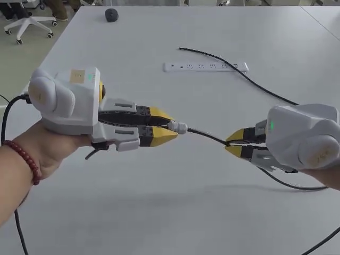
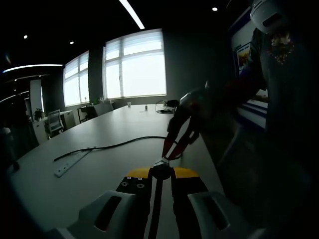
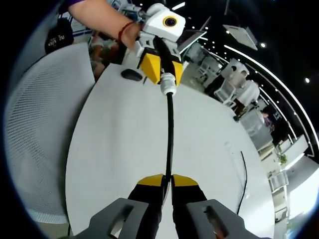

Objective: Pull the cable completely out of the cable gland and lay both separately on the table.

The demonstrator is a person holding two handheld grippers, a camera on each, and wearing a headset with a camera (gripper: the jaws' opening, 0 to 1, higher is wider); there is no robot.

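My left gripper (image 1: 172, 127) is shut on the white cable gland (image 1: 178, 127), held above the table. A black cable (image 1: 207, 136) runs out of the gland to my right gripper (image 1: 232, 143), which is shut on it a short way off. In the right gripper view the cable (image 3: 169, 134) rises from my closed jaws up to the gland (image 3: 167, 85) in the other gripper. The left gripper view has the gland (image 2: 162, 170) pinched between its yellow fingertips, with the right gripper (image 2: 174, 147) just beyond. Behind the right gripper the cable trails off (image 1: 289, 184) over the table.
A white power strip (image 1: 205, 67) lies at the table's far middle with a black cord (image 1: 249, 79) running from it toward the right. A dark round object (image 1: 111, 15) sits at the far edge. An office chair (image 1: 29, 21) stands beyond the table (image 1: 159, 202) at far left.
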